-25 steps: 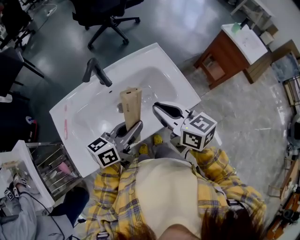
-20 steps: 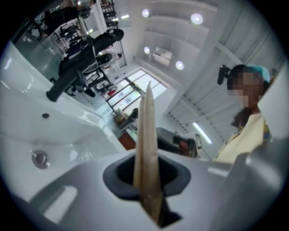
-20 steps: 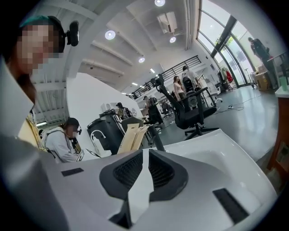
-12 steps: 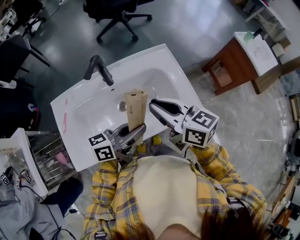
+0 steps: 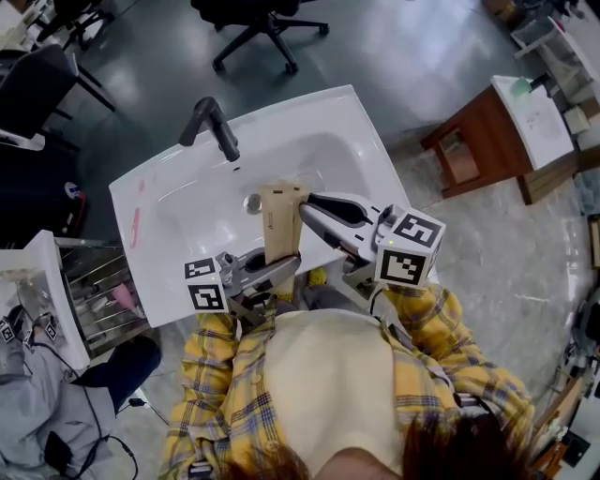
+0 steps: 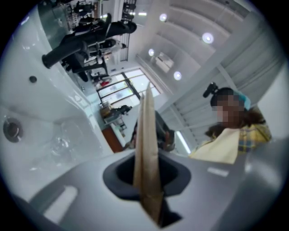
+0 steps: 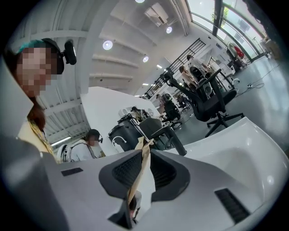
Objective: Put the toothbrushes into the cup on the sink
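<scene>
Nearest the person, left tongs (image 5: 284, 266) pinching the lower end of a flat brown packet (image 5: 281, 217); right tongs (image 5: 314, 208) clamped on its side edge; packet held upright over the sink (image 5: 375, 159), seemingly unopened and likely the first obstacle; pink toothbrush (image 5: 137, 223) lying on the sink's left rim; no cup made out; nothing stowed yet; beyond, faucet (image 5: 214, 127); office chair (image 5: 262, 28).
</scene>
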Tool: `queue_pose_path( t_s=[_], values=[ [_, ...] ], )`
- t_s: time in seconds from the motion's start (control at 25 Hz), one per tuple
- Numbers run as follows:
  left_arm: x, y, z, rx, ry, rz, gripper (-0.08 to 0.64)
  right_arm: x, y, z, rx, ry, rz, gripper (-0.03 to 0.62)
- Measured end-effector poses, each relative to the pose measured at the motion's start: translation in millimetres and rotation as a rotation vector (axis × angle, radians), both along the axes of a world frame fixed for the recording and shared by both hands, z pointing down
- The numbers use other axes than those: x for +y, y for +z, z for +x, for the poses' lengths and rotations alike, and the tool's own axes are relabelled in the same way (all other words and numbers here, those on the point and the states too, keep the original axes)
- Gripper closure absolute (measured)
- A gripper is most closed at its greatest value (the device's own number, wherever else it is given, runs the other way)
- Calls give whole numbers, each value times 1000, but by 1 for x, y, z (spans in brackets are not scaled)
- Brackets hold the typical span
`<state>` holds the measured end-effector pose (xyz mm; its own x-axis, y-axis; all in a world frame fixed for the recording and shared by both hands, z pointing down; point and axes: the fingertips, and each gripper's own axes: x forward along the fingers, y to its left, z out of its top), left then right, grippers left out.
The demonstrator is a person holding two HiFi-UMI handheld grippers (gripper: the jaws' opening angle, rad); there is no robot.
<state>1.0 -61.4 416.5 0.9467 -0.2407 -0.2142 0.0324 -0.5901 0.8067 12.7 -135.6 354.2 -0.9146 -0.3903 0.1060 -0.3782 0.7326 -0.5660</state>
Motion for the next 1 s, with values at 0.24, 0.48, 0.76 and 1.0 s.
queue_pose_path(
  t_s=[0.24, 0.48, 0.76, 1.0],
  values=[
    [4, -4, -2, 54, 24, 5, 522, 4, -4, -6, -64, -55, -35, 571],
    [6, -6, -3, 87, 50, 15, 522, 7, -8, -10, -114, -97, -58, 571],
    [9, -6, -1, 93, 66, 14, 522, 9, -7, -12, -149, -141, -99, 572],
    [9, -4, 0, 57, 45, 38, 517, 7, -2, -11, -129, -130, -86, 572]
  ],
)
